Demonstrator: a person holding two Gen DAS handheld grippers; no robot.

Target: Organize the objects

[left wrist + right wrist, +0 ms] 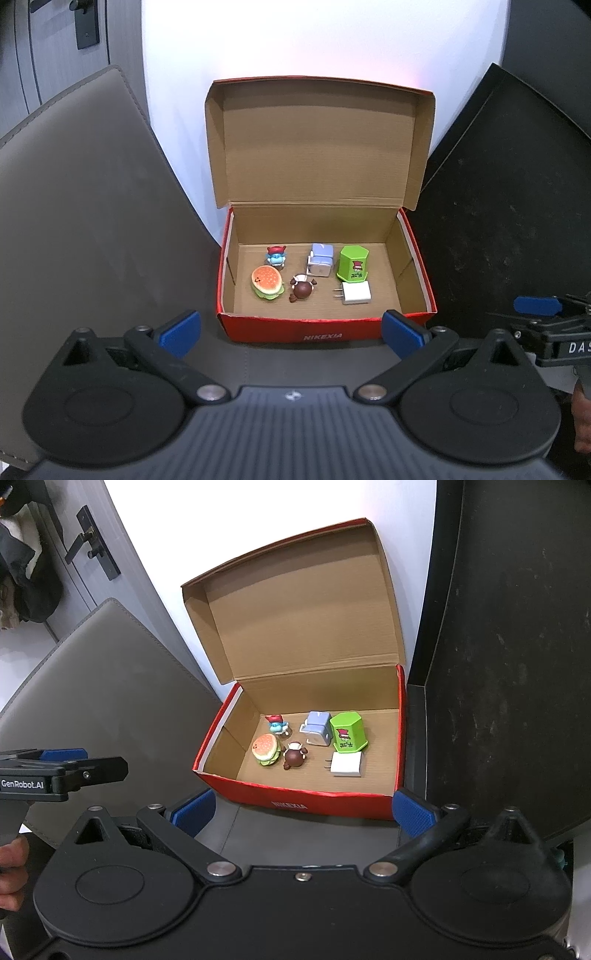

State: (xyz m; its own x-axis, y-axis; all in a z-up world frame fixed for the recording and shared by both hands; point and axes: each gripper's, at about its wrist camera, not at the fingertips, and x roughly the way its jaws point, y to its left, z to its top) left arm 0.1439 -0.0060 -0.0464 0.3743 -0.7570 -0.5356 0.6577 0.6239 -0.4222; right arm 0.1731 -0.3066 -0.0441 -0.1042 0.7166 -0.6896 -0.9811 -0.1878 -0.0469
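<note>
Red box (325,332) lid up, toys mid-floor w/ free edges, left gripper (291,334) & right gripper (301,810) both open, empty.

Box: we see a red cardboard box (325,328) on the table (295,362), lid (317,147) standing upright.
Back row: blue figure (276,256), pale blue toy (320,261), green container (352,263).
Front row: burger toy (266,283), brown figure (302,288), white charger (355,292).
Left hand-held gripper (291,332): we note blue pads (179,332) wide apart, holding nothing, just before the box.
Right hand-held gripper (539,305): seen at right edge; jaw state unclear.
</note>
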